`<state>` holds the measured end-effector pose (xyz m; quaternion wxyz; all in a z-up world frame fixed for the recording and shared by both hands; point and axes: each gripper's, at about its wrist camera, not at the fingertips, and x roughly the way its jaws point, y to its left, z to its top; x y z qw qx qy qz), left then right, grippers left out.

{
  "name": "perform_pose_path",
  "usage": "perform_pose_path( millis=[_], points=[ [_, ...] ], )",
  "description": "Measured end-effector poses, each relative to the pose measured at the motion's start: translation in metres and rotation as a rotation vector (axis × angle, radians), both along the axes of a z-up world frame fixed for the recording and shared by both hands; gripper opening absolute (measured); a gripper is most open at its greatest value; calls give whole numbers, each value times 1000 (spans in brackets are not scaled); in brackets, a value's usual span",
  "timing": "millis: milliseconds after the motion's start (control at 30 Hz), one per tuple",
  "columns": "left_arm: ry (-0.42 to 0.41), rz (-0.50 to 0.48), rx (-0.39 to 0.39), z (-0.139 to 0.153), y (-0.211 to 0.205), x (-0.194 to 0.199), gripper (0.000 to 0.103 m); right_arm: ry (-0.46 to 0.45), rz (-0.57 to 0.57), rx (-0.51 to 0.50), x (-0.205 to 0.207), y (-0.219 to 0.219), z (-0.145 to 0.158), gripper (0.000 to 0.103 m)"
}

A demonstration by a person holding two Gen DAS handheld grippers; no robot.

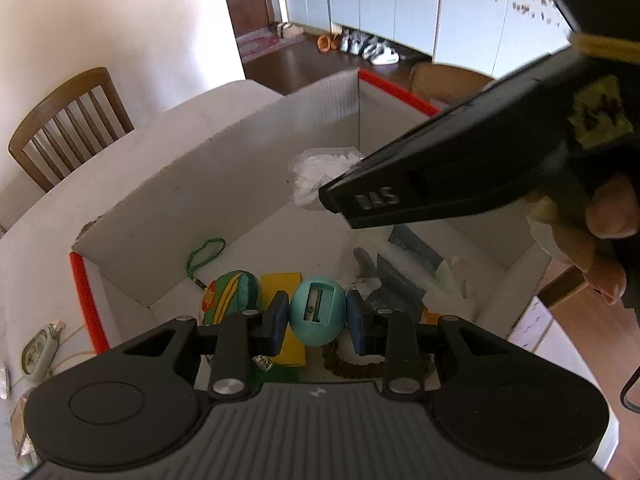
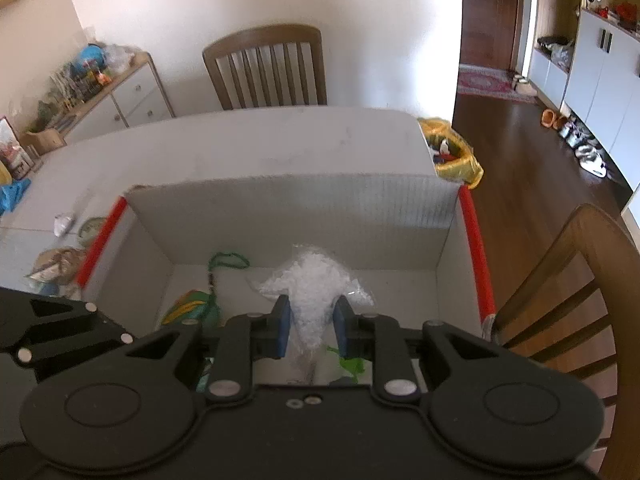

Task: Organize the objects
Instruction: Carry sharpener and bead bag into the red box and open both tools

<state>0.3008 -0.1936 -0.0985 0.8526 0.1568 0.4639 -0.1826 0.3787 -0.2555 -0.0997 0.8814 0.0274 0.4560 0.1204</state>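
Right up close, the left gripper [image 1: 317,314] has its blue pads pinching a teal egg-shaped pencil sharpener [image 1: 317,311], one pad on each side, the blade slot facing up. It hangs over the open white cardboard box [image 1: 224,184] that sits on the pale tabletop [image 1: 132,148], red tape [image 1: 86,300] running along the box's short edges. Under the sharpener, on the box floor, lie a yellow block [image 1: 286,284], a round green-and-yellow striped toy [image 1: 234,294] just beside it, and a green beaded cord [image 1: 206,254] curling toward the box's far wall. A dark beaded band [image 1: 352,366] lies near the box's near edge.

The right gripper [image 2: 310,322] holds its jaws pinching a crumpled clear plastic bag [image 2: 312,292], which bulges up between the pads and trails down below them; it too hangs over the inside of the box. From the left wrist view, the right tool crosses above the box as a dark wedge with a hand [image 1: 604,236] wrapped round it.

A wooden chair [image 2: 266,66] stands at the far side of the tabletop. A yellow bag [image 2: 452,152] sits past the tabletop's right corner, over the dark wood floor [image 2: 516,136].
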Motion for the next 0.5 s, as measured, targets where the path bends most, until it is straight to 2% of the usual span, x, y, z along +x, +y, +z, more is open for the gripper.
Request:
perform_pose_path(
  millis=[400,500],
  points=[
    [119,21,26,-26,-7,16,30,79,53,-35,4,7,-25,23],
    [122,18,27,-28,-8,17,30,88,55,-26,6,4,-25,24]
  ],
)
